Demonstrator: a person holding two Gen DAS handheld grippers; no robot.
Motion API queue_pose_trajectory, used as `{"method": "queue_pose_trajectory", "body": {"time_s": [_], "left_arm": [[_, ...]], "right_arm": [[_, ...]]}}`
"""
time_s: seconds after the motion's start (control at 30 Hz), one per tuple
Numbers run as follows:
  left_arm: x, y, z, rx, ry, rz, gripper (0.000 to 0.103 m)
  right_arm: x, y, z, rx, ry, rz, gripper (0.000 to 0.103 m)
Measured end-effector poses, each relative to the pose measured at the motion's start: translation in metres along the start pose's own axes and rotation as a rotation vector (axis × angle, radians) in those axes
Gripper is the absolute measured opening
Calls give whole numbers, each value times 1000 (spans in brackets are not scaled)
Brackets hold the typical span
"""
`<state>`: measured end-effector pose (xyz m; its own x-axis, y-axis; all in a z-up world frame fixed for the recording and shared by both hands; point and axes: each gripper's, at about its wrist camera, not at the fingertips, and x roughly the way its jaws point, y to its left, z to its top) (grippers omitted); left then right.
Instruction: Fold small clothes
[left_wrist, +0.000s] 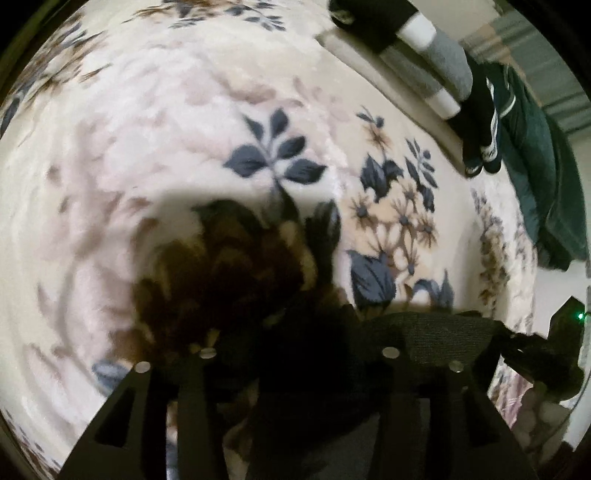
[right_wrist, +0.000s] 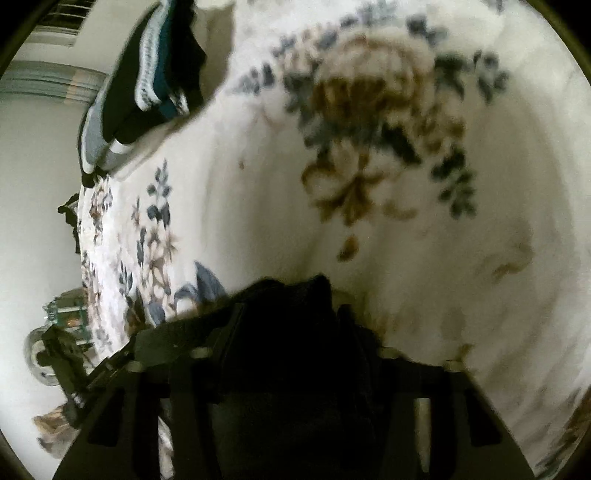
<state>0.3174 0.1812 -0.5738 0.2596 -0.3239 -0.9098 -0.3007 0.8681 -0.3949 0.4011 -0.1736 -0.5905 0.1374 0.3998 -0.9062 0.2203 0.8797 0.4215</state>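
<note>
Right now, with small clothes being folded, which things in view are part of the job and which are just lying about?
In the job:
- black garment, bunched in the right gripper
- the same cloth at the left gripper
- stack of folded clothes

Lying about:
- floral blanket underneath
- dark green garment, heaped at the blanket's edge

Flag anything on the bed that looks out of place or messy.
Nothing looks damaged or spilled. The pile of clothes at the far edge of the floral blanket is loose, with a dark green garment draping over the side. The black cloth near the grippers is bunched, not flat.
</note>
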Motion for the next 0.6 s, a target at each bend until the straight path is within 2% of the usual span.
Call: {"method": "queue_pose_trajectory", "body": {"time_s": [0.07,0.17,0.3,0.33,0.37,0.53,0.6], "left_arm": [[-9,5,-3,-11,-14,-8,54],[-12,9,-7,-10,-9,-30,57],[-2,13,-4,-40,-7,-87,55],[-1,13,-3,-50,-30,-96,46],[-1,12,-1,-51,-50,-124,13],[-10,2,4,-13,-101,-123,8],[-11,3,8,-20,-116,-125,7]], "right_arm": [[-11,4,0,-21,-63,-25,4],[-28,8,4,-37,-127,-43,4],[-26,8,10,-39,-119,-51,4],[-24,8,11,-39,-111,-55,4],[-24,7,12,-34,-106,-56,4],[-38,3,7,-21,-128,-42,4],[-44,1,8,-24,-154,-65,3]]}}
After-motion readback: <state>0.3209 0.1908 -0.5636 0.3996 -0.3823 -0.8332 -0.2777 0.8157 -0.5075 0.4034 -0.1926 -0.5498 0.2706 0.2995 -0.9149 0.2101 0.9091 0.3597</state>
